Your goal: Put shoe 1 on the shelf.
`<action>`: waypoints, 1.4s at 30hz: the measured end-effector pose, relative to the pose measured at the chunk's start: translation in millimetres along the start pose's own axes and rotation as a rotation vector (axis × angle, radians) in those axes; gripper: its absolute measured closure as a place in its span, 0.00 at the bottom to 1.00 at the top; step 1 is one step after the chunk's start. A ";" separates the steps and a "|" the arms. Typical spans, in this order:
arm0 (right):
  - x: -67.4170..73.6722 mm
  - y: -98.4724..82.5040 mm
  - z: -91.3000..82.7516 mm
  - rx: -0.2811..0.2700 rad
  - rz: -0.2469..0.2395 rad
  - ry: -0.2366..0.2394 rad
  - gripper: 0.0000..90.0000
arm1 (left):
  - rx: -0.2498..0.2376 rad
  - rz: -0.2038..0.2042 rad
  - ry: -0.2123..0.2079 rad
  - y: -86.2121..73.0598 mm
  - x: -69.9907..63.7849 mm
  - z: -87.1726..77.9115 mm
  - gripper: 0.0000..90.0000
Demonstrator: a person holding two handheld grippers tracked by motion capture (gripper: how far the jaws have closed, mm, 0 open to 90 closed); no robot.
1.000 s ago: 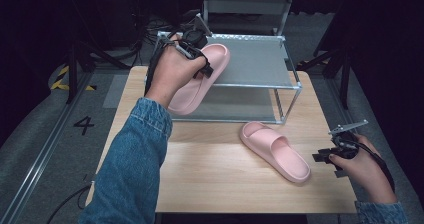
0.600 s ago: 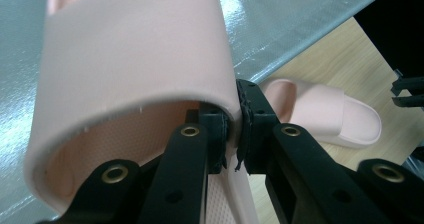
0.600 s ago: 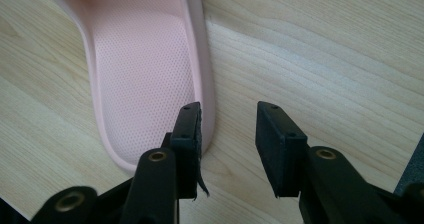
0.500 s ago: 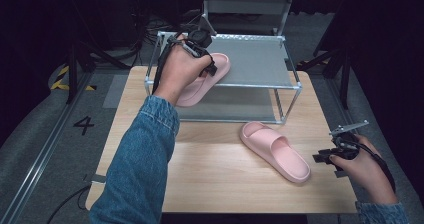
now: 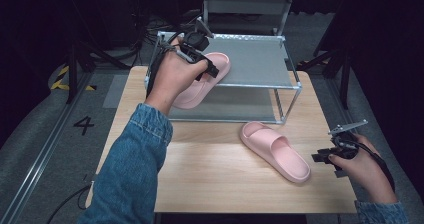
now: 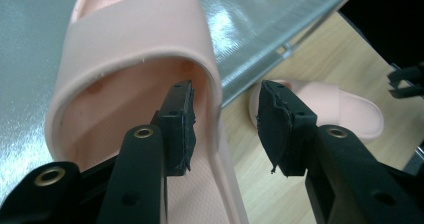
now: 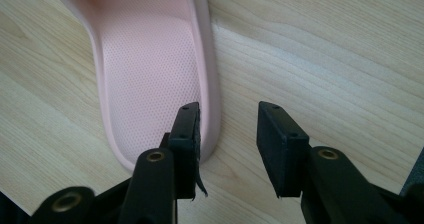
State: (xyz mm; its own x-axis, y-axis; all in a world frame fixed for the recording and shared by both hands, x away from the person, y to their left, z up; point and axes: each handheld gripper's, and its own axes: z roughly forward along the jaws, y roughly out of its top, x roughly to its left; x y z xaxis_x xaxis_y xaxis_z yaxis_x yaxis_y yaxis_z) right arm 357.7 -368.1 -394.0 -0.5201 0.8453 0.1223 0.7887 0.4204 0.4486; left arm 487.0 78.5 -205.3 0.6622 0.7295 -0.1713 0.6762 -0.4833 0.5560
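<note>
left gripper (image 6: 225,129) jaws just opening, straddling pink foam slipper's (image 5: 202,81) rim | slipper is overhanging grey metal rack (image 5: 260,59) edge, risking tipping off | right gripper (image 7: 227,149) is hanging wide, empty

Both slippers are pale pink: the one on the rack (image 5: 202,81) and the one on the table (image 5: 275,151), whose footbed carries a fine dotted texture. My left gripper (image 6: 222,126) and right gripper (image 7: 227,144) have black jaws with brass-coloured rivets. The rack (image 5: 250,59) is grey metal, the table (image 5: 220,184) light wood grain, my sleeve (image 5: 132,174) blue denim.
</note>
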 end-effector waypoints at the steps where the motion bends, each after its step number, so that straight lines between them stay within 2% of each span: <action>1: 0.5 0.7 0.5 0.002 -0.001 -0.001 0.69 | -0.006 0.008 0.003 -3.1 -0.9 -3.0 0.65; 5: 2.3 3.8 2.6 0.004 -0.008 0.001 0.69 | 0.022 0.047 0.010 -15.6 -4.2 -15.0 0.69; 9: 3.4 5.7 3.4 0.004 -0.008 0.006 0.69 | 0.028 0.061 0.021 -29.9 -5.3 -28.5 0.74; 17: 4.5 7.5 6.0 0.012 -0.014 0.004 0.69 | 0.051 0.024 0.045 -57.4 5.0 -50.9 0.82; 20: 4.9 7.7 6.6 0.015 -0.011 0.003 0.69 | 0.066 -0.011 0.037 -66.1 13.5 -56.9 0.88; 30: 6.4 8.2 9.3 0.023 -0.014 0.005 0.69 | 0.106 -0.060 0.051 -89.0 30.0 -60.5 0.99; 37: 6.5 8.3 10.3 0.027 -0.015 0.003 0.69 | 0.163 -0.073 0.069 -102.5 35.4 -56.9 1.00; 38: 6.8 8.3 10.7 0.028 -0.016 0.005 0.69 | 0.174 -0.083 0.063 -105.7 34.7 -54.7 1.00; 39: 7.1 8.5 10.9 0.029 -0.018 0.005 0.69 | 0.185 -0.071 0.059 -107.1 35.1 -54.1 1.00; 42: 7.7 8.5 11.0 0.031 -0.015 0.009 0.69 | 0.204 -0.071 0.025 -113.6 29.9 -51.6 1.00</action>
State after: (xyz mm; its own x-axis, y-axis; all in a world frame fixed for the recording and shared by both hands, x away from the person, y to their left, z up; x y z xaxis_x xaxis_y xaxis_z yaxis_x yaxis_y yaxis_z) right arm 364.0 -354.3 -399.0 -0.5346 0.8360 0.1237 0.7905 0.4430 0.4228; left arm 413.3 180.2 -231.6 0.6045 0.7754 -0.1826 0.7737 -0.5168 0.3666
